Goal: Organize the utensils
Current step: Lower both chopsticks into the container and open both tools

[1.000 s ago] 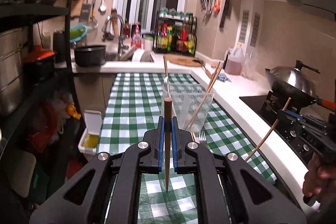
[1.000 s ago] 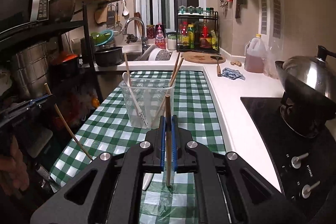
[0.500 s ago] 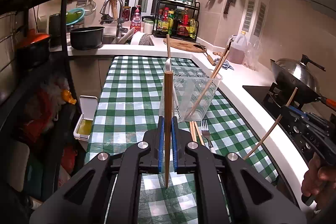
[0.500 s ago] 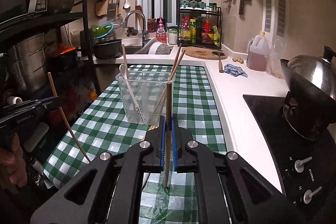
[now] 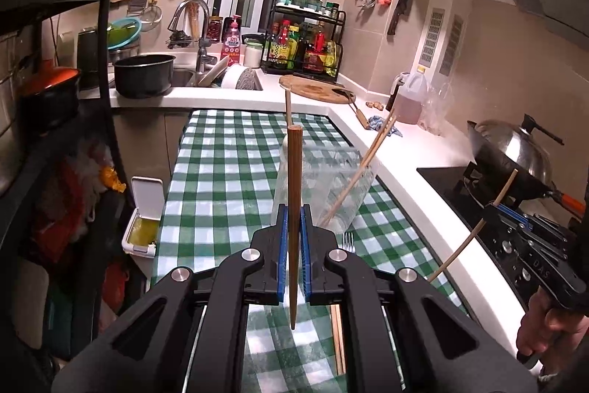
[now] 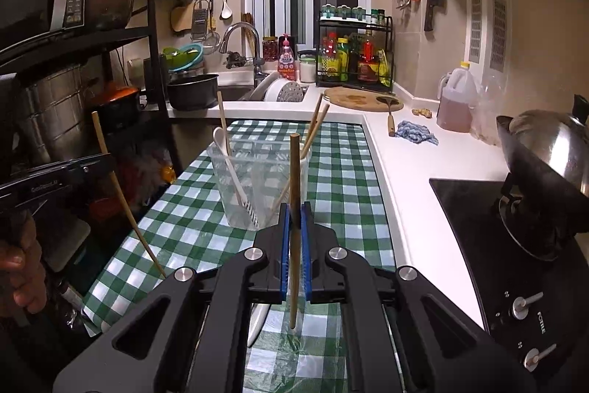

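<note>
Each gripper is clamped on one upright chopstick. In the left view, the left gripper (image 5: 292, 238) holds a dark chopstick (image 5: 294, 194) at frame centre, directly before the clear cup (image 5: 346, 186). In the right view, the right gripper (image 6: 293, 238) holds its pale chopstick (image 6: 294, 186) with the cup left of centre, seemingly nearer.

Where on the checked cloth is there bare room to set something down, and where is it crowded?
Free: the checked cloth left of the clear container, and behind it toward the sink. Crowded: in front of the container, where a fork and chopsticks lie.
</note>
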Motion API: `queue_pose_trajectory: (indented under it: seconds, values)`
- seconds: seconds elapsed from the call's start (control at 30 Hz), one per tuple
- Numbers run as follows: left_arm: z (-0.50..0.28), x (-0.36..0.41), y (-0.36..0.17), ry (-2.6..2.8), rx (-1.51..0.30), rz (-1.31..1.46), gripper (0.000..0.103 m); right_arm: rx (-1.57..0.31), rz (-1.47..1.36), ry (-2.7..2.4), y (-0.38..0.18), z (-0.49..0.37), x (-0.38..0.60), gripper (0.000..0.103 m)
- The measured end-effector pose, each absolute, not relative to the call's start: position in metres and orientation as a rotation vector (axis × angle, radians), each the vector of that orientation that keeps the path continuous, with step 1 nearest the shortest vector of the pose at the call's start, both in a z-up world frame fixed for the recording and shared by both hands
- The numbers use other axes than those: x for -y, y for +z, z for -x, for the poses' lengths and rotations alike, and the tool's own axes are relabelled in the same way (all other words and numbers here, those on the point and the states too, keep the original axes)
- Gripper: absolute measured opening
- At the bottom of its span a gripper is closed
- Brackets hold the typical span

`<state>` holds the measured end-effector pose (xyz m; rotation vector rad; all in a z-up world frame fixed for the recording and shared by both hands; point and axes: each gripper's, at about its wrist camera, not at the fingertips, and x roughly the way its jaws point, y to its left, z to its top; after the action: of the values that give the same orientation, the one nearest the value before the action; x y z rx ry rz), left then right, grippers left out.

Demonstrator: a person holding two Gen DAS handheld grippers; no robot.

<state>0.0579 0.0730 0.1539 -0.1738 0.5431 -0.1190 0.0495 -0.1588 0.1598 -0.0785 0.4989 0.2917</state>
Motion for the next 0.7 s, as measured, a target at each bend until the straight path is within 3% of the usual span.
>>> queue_pose_trajectory:
  seconds: [0.7]
  values:
    - [-0.161, -0.078, 0.253, -0.164, -0.354, 0.238, 0.007, -0.327, 0.04, 0.342, 0.275, -0.134, 0.134, 0.006]
